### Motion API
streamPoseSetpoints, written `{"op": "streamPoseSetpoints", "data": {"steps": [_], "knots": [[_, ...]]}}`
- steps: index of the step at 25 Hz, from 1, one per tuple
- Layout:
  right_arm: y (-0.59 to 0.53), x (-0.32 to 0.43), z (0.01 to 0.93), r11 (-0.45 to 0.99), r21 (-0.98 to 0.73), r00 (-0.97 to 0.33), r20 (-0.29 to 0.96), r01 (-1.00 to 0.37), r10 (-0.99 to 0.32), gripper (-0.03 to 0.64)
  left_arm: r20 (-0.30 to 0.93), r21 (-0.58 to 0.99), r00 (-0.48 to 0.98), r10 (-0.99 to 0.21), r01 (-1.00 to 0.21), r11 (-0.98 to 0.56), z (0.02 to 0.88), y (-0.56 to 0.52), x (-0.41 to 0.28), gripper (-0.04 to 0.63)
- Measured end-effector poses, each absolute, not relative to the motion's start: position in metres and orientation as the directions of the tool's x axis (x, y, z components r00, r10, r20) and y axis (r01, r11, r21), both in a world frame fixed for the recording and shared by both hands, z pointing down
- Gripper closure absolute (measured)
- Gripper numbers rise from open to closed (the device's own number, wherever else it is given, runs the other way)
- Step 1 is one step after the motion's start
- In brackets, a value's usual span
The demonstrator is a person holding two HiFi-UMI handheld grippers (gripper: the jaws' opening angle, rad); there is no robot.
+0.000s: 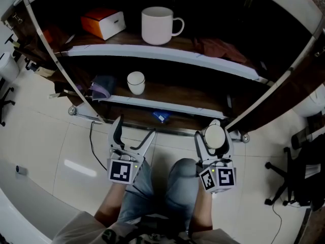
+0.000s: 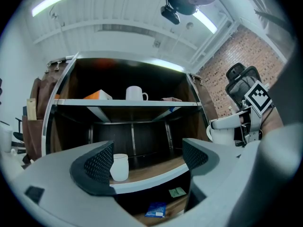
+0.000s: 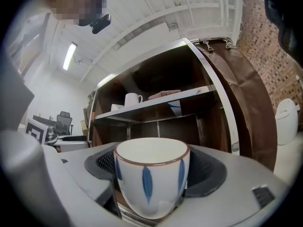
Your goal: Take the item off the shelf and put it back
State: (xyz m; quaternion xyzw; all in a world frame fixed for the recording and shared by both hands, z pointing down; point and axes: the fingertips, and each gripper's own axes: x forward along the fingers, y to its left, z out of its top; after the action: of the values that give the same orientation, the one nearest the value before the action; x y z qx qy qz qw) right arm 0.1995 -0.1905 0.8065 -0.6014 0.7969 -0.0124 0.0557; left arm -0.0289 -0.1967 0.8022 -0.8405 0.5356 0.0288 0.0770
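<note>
A white cup with blue leaf marks and a brown rim (image 3: 151,176) sits between the jaws of my right gripper (image 1: 214,138), which is shut on it; in the head view the cup (image 1: 215,135) is held in front of the shelf unit, off its boards. My left gripper (image 1: 133,134) stands open with nothing between its fingers, pointing at the shelf. A second small white cup (image 1: 136,82) stands on the middle shelf (image 1: 167,105), also seen past the left jaws as the small cup (image 2: 119,166). The right gripper and its cup (image 2: 222,130) show at the right of the left gripper view.
On the top shelf (image 1: 152,53) stand a large white mug (image 1: 158,25), an orange and white box (image 1: 104,23) and a reddish cloth (image 1: 221,48). A blue packet (image 1: 161,116) lies on the lowest board. A dark folded thing (image 1: 103,87) lies at the middle shelf's left. Office chair (image 1: 299,177) at right.
</note>
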Motion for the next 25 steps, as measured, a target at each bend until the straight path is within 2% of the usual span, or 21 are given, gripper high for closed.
{"op": "streamPoseSetpoints", "data": {"steps": [14,25], "knots": [[-0.198,0.207,0.769,0.247,-0.051,-0.24,-0.113,-0.968,-0.964,0.207,-0.113,-0.097,0.431,-0.895,-0.902,-0.421,0.792,-0.202,-0.034,0.166],[-0.198,0.203,0.612,0.265,-0.039,-0.256,-0.146,-0.964,-0.955,0.206,-0.133,-0.097,0.425,-0.895,-0.905,-0.415,0.627,-0.195,-0.021,0.166]]}}
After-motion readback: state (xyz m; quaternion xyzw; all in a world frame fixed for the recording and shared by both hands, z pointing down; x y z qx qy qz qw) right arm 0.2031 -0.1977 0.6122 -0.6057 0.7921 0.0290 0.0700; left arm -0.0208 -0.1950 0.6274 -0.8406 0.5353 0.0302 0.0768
